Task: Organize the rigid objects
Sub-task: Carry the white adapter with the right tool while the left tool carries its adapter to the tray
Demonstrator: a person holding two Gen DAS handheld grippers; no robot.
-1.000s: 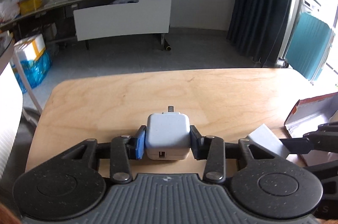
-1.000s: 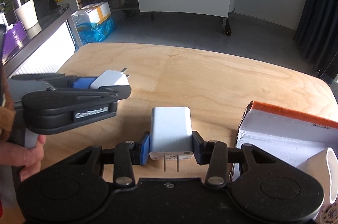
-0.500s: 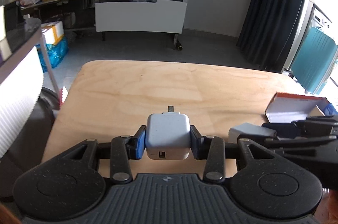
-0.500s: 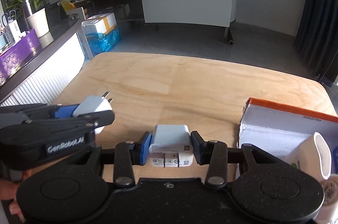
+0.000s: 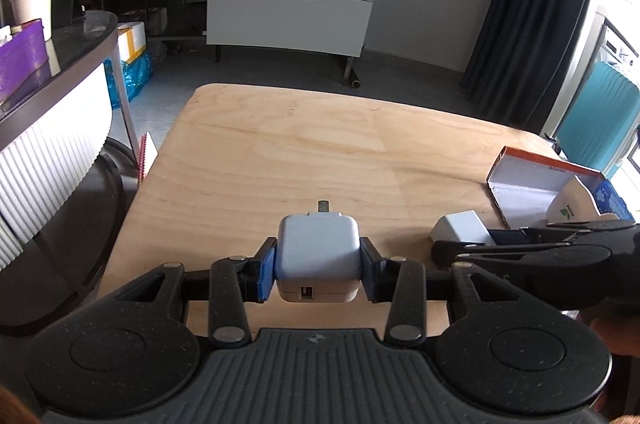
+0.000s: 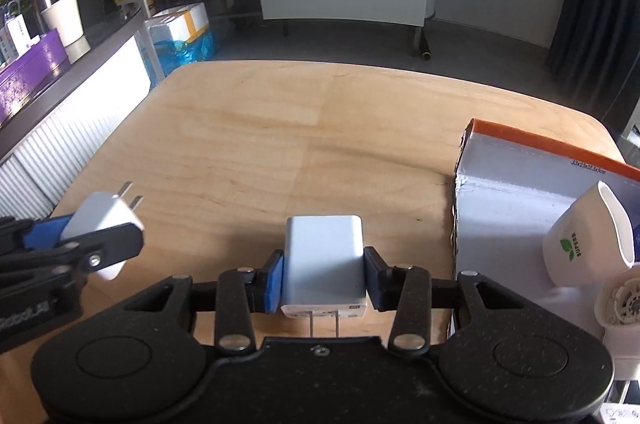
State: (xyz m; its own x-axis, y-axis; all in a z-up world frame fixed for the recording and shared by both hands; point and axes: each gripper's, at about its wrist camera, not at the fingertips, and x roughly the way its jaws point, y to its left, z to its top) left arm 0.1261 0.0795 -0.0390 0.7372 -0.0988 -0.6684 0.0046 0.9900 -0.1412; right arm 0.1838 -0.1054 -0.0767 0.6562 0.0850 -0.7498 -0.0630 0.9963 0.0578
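left gripper (image 5: 318,264): clamped on square USB charger (image 5: 317,256), prongs pointing far | right gripper (image 6: 324,274): clamped on flat wall charger (image 6: 325,260), prongs pointing near | orange-rimmed box (image 6: 520,191): right of both, right gripper nearer (mug (image 6: 588,236) already inside) | both chargers above wooden table (image 6: 300,127)

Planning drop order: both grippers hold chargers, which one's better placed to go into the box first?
Right, probably. The right gripper, shut on its flat charger, sits beside the open box. The left gripper, holding the square charger, is farther from it, behind the right one.
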